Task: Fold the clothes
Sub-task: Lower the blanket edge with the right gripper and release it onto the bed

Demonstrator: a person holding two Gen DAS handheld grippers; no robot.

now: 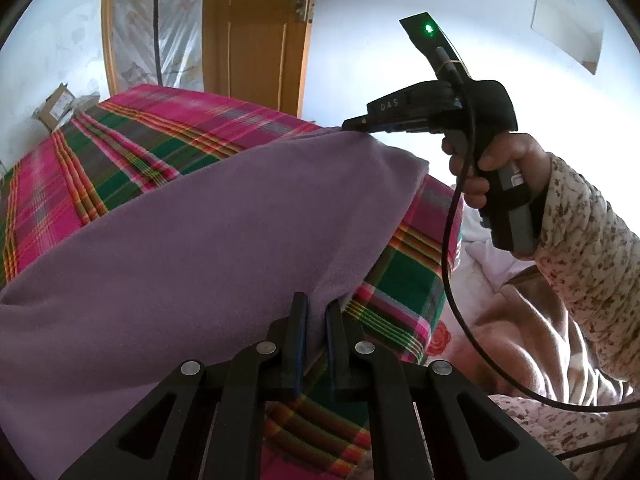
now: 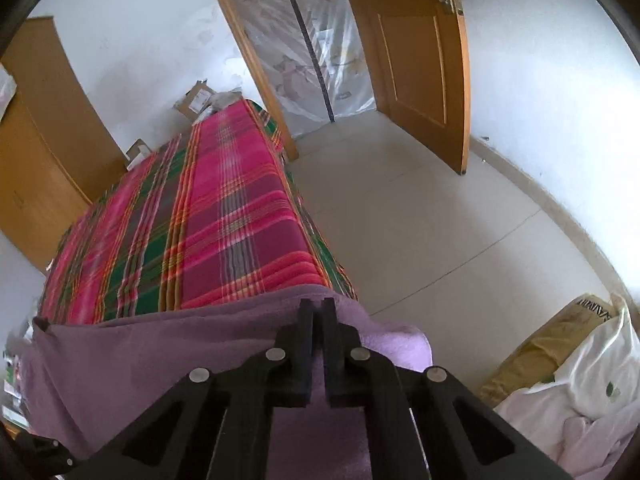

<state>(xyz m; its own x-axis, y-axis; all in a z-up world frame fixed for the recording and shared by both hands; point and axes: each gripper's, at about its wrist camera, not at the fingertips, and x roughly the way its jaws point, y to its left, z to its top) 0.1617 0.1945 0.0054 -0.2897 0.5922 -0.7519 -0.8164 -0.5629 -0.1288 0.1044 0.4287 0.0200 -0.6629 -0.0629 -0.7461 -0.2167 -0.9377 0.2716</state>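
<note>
Both claws are clenched on the purple cloth (image 1: 224,216), left claw (image 1: 316,312) and right claw (image 2: 318,306) at opposite ends, so I hold its long edge stretched between them above the bed (image 2: 224,216).

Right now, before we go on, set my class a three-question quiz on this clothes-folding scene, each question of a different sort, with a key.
1. True or false: both grippers grip the purple cloth.
2. Multiple choice: the cloth hangs over a) a bare floor, b) a plaid bed, c) a chair.
3. Fill in: the light on the right gripper glows ____.

Key:
1. True. The left gripper pinches one edge in its jaws; the right gripper pinches another, lifted higher.
2. b.
3. Green.
</note>
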